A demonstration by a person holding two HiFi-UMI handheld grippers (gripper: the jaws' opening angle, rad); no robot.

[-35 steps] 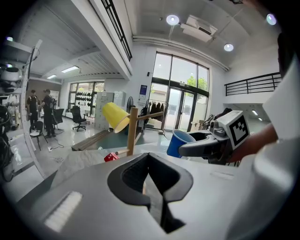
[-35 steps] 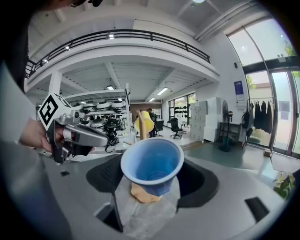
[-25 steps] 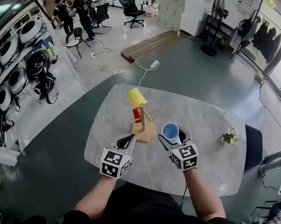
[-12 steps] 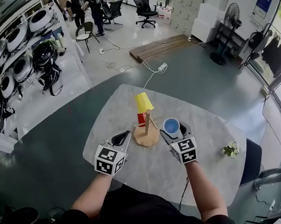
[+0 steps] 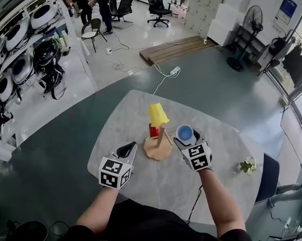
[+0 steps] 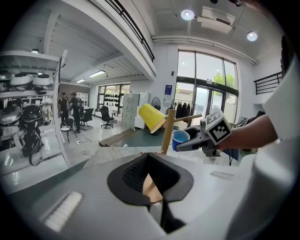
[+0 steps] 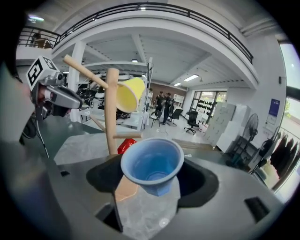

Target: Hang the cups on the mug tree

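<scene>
A wooden mug tree [image 5: 159, 141] stands mid-table. A yellow cup [image 5: 157, 114] hangs upside down on one upper peg, and a red cup [image 5: 153, 130] sits low by the post. My right gripper [image 5: 186, 140] is shut on a blue cup [image 5: 185, 134], mouth up, just right of the tree. In the right gripper view the blue cup [image 7: 152, 164] fills the jaws, with the post [image 7: 111, 110] and yellow cup [image 7: 129, 93] behind it. My left gripper [image 5: 125, 152] is shut and empty, front-left of the tree's base. The left gripper view shows the tree's post [image 6: 168, 131] and the blue cup [image 6: 180, 138].
The grey marble table [image 5: 138, 187] has a small white-flowered plant [image 5: 247, 165] near its right edge and a dark chair [image 5: 268, 177] beyond. Shelves of round gear [image 5: 18, 62] line the left wall. People stand far back by office chairs [image 5: 95, 27].
My right gripper has carried the blue cup closer to the mug tree's post. The left gripper has stayed shut in much the same spot. The head view has shifted slightly.
</scene>
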